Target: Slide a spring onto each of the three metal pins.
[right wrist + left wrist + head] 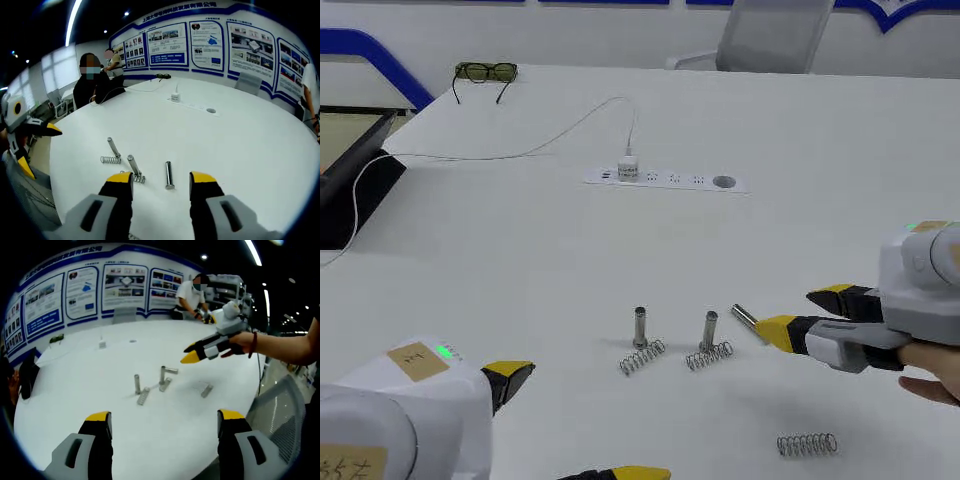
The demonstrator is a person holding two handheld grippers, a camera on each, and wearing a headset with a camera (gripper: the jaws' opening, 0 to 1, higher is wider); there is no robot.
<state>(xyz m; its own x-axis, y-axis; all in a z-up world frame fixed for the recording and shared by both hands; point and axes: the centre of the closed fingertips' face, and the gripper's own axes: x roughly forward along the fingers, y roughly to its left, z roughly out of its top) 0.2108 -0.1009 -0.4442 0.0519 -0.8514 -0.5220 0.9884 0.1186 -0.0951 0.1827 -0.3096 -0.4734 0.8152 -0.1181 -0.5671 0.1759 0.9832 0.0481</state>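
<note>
While the left hand-held gripper (164, 416) and right hand-held gripper (161, 177) gape, posters (206, 44) overlook the table (520, 250).

Head view looks down across the table (520, 250); both gripper views face the pins (137, 383) (from opposite sides).

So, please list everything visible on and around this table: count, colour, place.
large smooth table: one, white
short cylindrical metal pins: three, silver, mid-table; two upright, one lying beside them
small coiled wire springs: three, silver; two beside the upright pins, one apart, nearer the person
long plastic power strip: one, white, beyond the pins, cable plugged in
green-tinted glasses: one pair, far left corner
office chair: one, grey, at the far edge
dark slanted screen: one, black, left edge
left tool: one, yellow-tipped, open, bottom left
right tool: one, yellow-tipped, open, near the lying pin
</note>
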